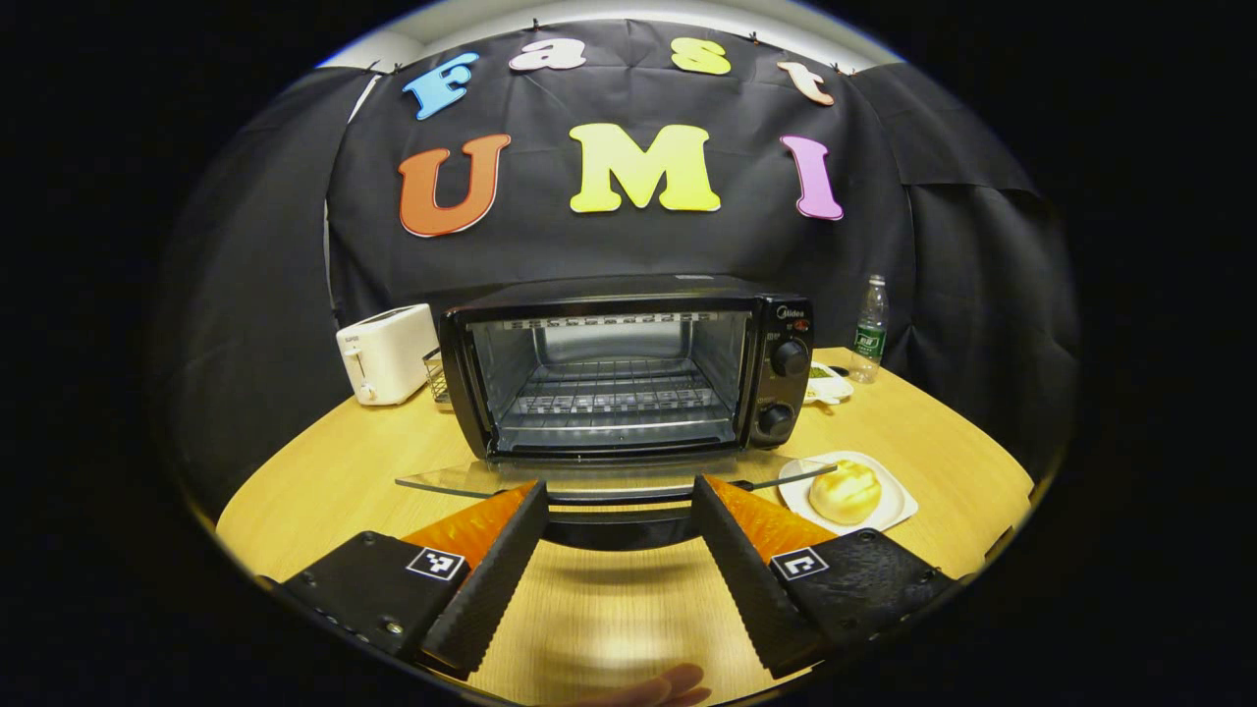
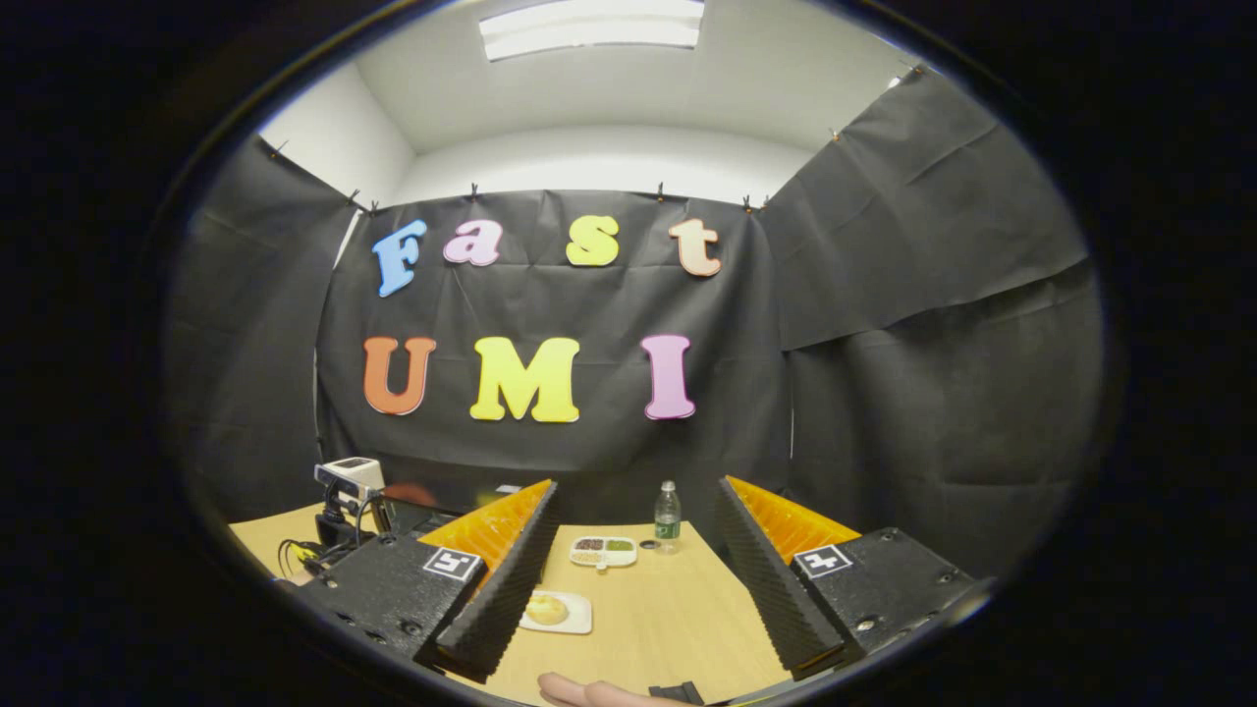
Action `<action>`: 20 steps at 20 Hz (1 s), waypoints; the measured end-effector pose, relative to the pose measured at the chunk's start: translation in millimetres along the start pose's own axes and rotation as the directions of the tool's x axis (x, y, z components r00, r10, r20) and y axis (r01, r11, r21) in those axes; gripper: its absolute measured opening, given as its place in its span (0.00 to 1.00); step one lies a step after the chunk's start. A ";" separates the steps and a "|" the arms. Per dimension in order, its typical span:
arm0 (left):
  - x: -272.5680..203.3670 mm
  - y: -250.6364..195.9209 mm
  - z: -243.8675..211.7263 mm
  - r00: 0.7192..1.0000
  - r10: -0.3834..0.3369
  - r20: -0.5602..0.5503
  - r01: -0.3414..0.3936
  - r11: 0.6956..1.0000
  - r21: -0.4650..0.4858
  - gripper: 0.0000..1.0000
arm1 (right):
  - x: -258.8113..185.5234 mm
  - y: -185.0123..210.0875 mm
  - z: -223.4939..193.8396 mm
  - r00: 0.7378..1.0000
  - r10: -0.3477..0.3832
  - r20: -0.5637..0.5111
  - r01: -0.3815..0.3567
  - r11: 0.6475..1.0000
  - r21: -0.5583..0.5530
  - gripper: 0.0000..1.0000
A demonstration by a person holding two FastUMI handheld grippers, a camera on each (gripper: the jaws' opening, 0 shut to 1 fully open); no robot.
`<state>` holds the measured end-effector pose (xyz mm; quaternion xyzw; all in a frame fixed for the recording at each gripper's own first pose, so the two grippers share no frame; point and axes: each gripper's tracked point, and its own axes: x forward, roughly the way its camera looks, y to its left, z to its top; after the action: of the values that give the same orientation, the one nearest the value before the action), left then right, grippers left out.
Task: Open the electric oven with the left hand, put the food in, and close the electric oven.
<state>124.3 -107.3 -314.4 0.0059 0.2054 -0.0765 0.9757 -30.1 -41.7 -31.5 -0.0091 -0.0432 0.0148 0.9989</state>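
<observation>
Black, the electric oven (image 1: 628, 368) sits mid-frame on the counter (image 1: 324, 471), door (image 1: 609, 479) dropped open. The bun (image 1: 845, 491) lies on its plate (image 1: 896, 511), lower right. Left gripper (image 1: 619, 511) and right gripper (image 2: 636, 535) are both released, empty.

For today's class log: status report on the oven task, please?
Left tool open, at the lowered glass door of the black electric oven. Right tool open, empty. Golden bun on white square plate, not yet loaded. Nothing blocking.
</observation>
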 end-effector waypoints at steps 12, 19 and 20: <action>4.0 -5.9 -73.6 0.992 -0.001 -0.123 -0.003 0.999 -0.032 0.95 | 8.8 6.9 -26.8 0.998 0.005 -0.055 -0.005 1.000 0.003 0.95; -12.2 9.1 -55.7 0.995 0.023 -0.097 -0.026 0.999 -0.033 0.96 | 16.7 4.3 -41.2 0.996 -0.013 -0.083 0.013 1.000 -0.006 0.94; -21.3 13.9 -43.0 0.997 0.032 -0.073 -0.034 0.999 -0.022 0.96 | 19.5 3.6 -43.6 0.996 -0.019 -0.087 0.018 1.000 -0.010 0.94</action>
<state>89.9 -88.5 -345.5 0.0006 0.2414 -0.0578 0.9687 -7.0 -38.2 -73.3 -0.0141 0.0000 0.0047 0.9999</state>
